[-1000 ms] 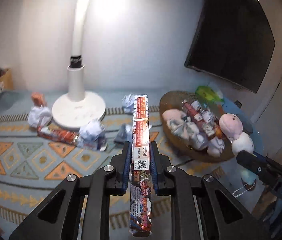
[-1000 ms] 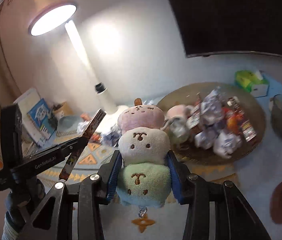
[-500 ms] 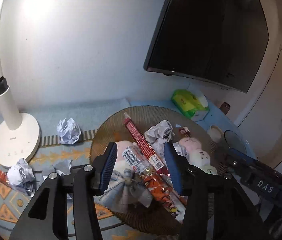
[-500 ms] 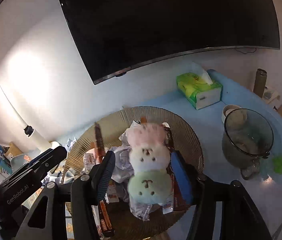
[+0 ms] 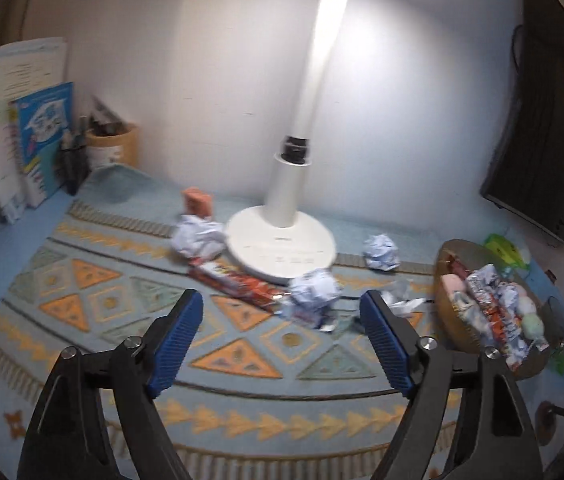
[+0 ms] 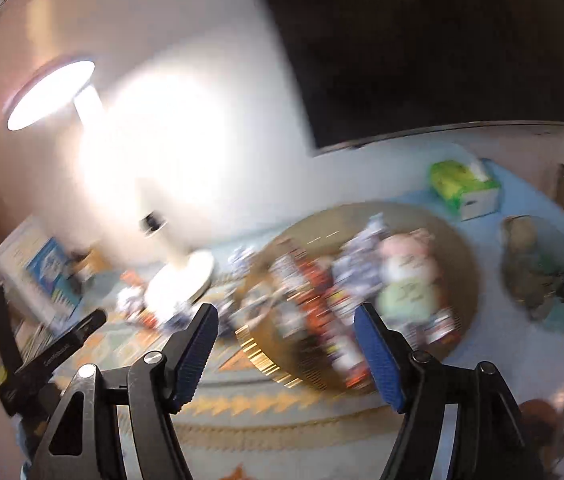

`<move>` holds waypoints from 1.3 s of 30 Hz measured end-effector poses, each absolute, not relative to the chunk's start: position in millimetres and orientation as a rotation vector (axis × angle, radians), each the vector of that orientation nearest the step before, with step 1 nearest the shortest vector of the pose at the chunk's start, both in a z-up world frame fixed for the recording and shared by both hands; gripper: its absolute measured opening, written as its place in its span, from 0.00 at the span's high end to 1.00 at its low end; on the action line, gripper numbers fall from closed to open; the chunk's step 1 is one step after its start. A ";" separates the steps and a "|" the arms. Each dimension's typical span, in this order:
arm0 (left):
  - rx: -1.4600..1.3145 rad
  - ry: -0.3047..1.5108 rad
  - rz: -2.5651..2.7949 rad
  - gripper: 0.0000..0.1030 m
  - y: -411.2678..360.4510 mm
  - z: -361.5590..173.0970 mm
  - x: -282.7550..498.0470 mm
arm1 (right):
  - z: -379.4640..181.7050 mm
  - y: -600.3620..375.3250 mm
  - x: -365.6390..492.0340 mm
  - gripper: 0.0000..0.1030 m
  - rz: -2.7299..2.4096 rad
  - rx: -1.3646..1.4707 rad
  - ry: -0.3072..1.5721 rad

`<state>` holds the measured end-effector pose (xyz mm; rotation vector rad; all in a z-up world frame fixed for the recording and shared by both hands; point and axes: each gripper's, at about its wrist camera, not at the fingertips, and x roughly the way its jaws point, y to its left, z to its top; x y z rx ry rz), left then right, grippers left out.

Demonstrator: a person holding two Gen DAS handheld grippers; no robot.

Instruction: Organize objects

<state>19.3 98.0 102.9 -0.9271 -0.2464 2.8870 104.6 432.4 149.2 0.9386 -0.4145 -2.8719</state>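
Snack packs, paper balls, plush toy (image 6: pixel 407 276) heaped in woven basket (image 6: pixel 457 240), apparently touching; view blurred. Left gripper (image 5: pixel 282 316) and right gripper (image 6: pixel 285 330): jaws just been opening, wide apart, nothing between. More paper balls (image 5: pixel 313 292) near lamp base (image 5: pixel 282 242).

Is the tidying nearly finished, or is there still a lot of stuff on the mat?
Partly done. The basket already holds the plush toy and snack sticks. Both the left gripper and right gripper have just opened, empty. Left on the mat: crumpled paper balls and a red snack stick by the lamp.
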 end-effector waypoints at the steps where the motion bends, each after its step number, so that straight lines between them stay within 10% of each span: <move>1: -0.947 -0.250 2.915 0.16 80.6 97.1 24.6 | 143.0 415.8 106.2 0.29 -2.832 0.950 -0.382; 4: -1.060 -0.244 2.954 0.12 40.8 68.9 30.3 | 113.7 360.9 109.5 0.10 -2.738 1.002 -0.277; 13: -1.247 -0.400 2.953 0.12 -5.4 14.8 29.2 | 24.1 299.1 87.9 0.10 -2.726 1.206 -0.077; 39: -1.413 -0.287 2.911 0.01 9.4 5.3 18.7 | 13.5 307.8 72.5 0.10 -2.719 1.354 -0.115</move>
